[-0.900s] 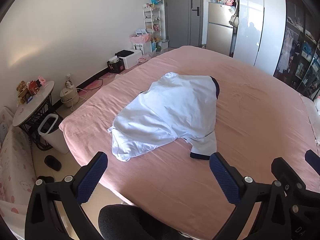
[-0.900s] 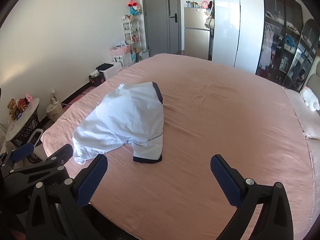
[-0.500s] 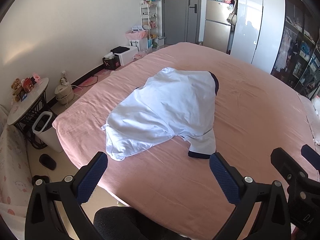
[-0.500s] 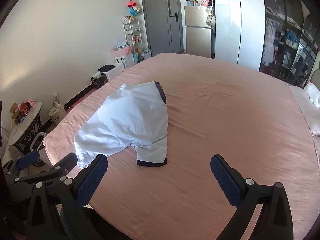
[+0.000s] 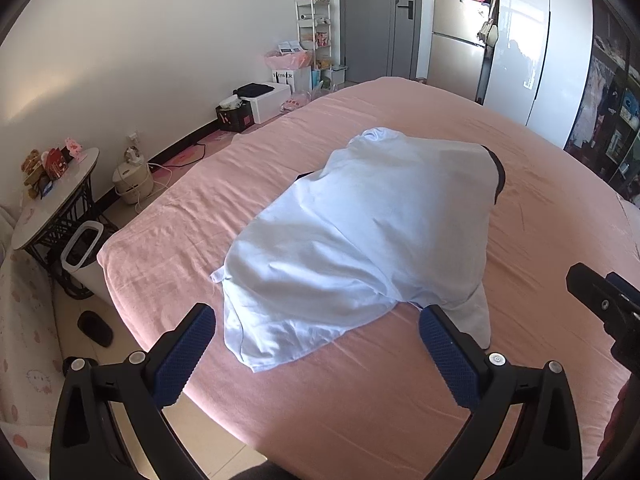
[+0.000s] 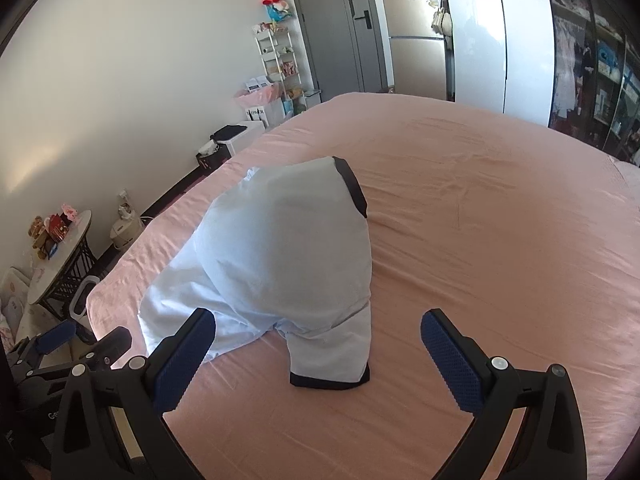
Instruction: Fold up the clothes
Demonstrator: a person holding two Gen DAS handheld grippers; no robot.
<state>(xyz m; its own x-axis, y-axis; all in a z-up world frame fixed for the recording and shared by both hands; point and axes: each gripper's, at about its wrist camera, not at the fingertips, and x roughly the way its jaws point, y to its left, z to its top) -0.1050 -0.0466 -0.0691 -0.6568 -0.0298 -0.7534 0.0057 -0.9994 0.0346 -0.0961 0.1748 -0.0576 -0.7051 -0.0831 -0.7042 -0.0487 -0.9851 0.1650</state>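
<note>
A pale blue T-shirt [image 5: 360, 240] with dark navy trim lies crumpled and unfolded on the pink bed [image 5: 360, 408]. My left gripper [image 5: 316, 340] hovers open over the shirt's near hem, nothing between its blue pads. In the right wrist view the same T-shirt [image 6: 288, 256] lies left of centre, its navy-edged sleeve [image 6: 332, 376] pointing toward me. My right gripper [image 6: 318, 340] stands open just above that sleeve, apart from the cloth. The right gripper [image 5: 608, 300] also shows at the right edge of the left wrist view, and the left gripper [image 6: 72, 344] at the lower left of the right wrist view.
The pink bed [image 6: 500, 240] stretches wide to the right of the shirt. Beside the bed's left edge stand a small round table [image 5: 56, 184], a white bin [image 5: 82, 248] and a slipper [image 5: 94, 328] on the floor. A fridge [image 5: 456, 52] and wardrobe [image 5: 524, 52] stand at the back.
Both grippers have moved forward and lower toward the shirt, which now looks much larger. Their jaws stay wide apart. The shirt has not moved.
</note>
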